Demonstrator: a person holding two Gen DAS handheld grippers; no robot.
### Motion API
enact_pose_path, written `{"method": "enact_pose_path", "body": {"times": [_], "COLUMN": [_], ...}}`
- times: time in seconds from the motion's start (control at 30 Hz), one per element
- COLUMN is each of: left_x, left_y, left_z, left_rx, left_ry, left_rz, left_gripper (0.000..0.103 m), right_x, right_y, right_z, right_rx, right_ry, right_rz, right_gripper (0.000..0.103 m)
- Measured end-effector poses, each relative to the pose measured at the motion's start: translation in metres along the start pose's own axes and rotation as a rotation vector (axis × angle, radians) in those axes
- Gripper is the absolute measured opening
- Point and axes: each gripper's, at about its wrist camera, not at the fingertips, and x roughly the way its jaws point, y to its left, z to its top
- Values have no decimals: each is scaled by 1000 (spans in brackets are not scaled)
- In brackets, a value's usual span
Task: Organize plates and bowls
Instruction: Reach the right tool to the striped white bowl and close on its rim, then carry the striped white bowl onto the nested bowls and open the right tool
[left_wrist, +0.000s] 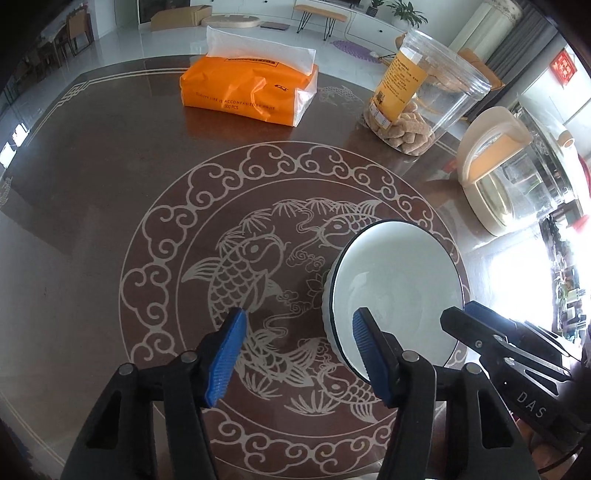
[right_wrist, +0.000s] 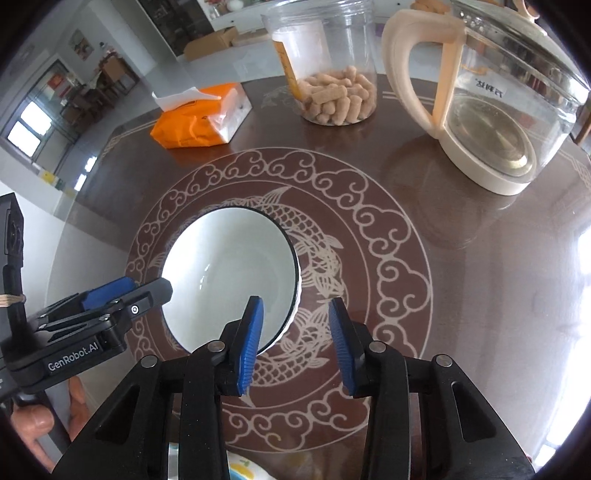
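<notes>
A white bowl (left_wrist: 399, 280) with a dark rim stands on the brown table, on its koi pattern (left_wrist: 236, 266). My left gripper (left_wrist: 297, 354) straddles the bowl's left rim: one blue pad hangs over the inside, the other outside over the table, both clear of the wall. My right gripper (right_wrist: 295, 343) straddles the opposite rim of the bowl (right_wrist: 229, 273) in the same way, with a wide gap between its pads. Each gripper shows at the edge of the other's view: the right gripper (left_wrist: 480, 332) and the left gripper (right_wrist: 129, 299).
An orange tissue pack (left_wrist: 251, 88), a clear jar of biscuit sticks (left_wrist: 413, 96) and a glass kettle with a cream handle (right_wrist: 491, 110) stand at the far side of the table. Something white with a coloured pattern (right_wrist: 240, 470) peeks in under the right gripper.
</notes>
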Motion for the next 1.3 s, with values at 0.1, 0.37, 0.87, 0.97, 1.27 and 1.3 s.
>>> {"method": "enact_pose_path", "body": {"times": [0.1,0.37,0.87,0.97,1.27,1.3], "left_x": [8,18,-86,-115,-137,-135], "left_y": [-2,-11,-30,-32,-25,-24], "left_z": [1,4,-64,-95,-182,-188], "left_rx": [3,-13,40,55,60,61], "left_ry": [26,39,-66,-89,-61,-57], "left_rz": [-22,-67,-120,-126,-138,-136], "left_gripper": [37,11,14,15,16,16], "right_x": [11,18,-61,-92,-138,-138], "right_y": [0,-5,7,17,40,42], "right_z": [1,1,-39,-59,-132,-138], "right_rx": [-8,25,-15,-45,-89,-90], "right_ry": [24,50,-14,-34,-41,-39], "right_rz": [-1,49,91,109,131,133], "right_gripper": [32,17,14,14,14,14]}}
